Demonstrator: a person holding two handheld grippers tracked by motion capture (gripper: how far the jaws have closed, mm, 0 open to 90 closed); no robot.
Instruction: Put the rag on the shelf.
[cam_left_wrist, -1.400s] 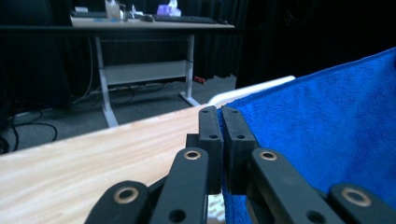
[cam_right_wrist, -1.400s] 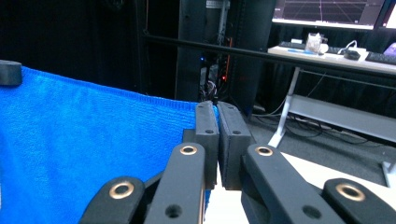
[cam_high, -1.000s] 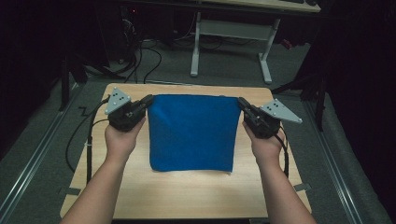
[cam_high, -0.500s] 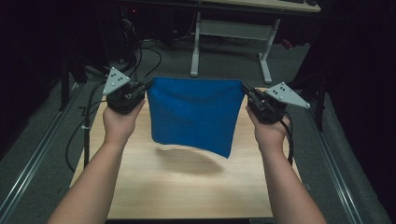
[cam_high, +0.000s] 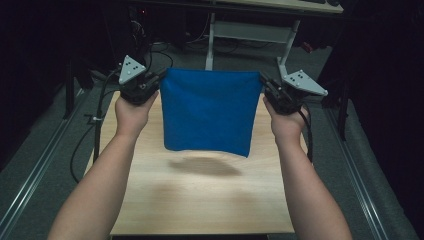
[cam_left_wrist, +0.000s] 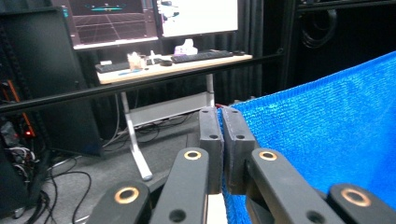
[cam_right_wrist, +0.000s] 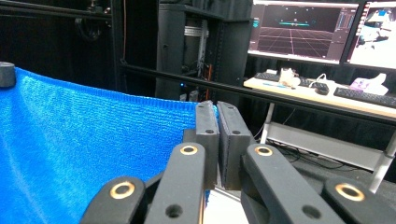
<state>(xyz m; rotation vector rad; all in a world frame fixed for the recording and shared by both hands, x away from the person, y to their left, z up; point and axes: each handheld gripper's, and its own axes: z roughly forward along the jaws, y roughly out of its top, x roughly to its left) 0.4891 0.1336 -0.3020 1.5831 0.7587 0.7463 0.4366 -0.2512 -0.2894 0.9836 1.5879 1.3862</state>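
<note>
Left gripper (cam_high: 159, 80): clamped tight on the upper left corner of the blue cloth (cam_high: 207, 112); in the left gripper view (cam_left_wrist: 223, 135) its jaws are pressed together with the cloth's edge caught between them.
Right gripper (cam_high: 265, 85): likewise clenched on the upper right corner; the right gripper view (cam_right_wrist: 217, 135) shows the jaws closed and the knit edge running into them.
Why held so: my guess is that pinching both top corners keeps the upper edge stretched out level, so the cloth hangs flat and open, not bunched.
Hands: the left hand (cam_high: 131, 107) and right hand (cam_high: 286, 117) are raised and well apart, one at each side of the cloth.
Cloth: hanging in the air between the two grippers, lower edge free above the wooden table (cam_high: 200, 200), casting a soft shadow on it.
Change from a second ago: then it lay spread flat on the table with the grippers at its far corners; half a second ago it was partly raised, and now it hangs higher, clear of the wood.
</note>
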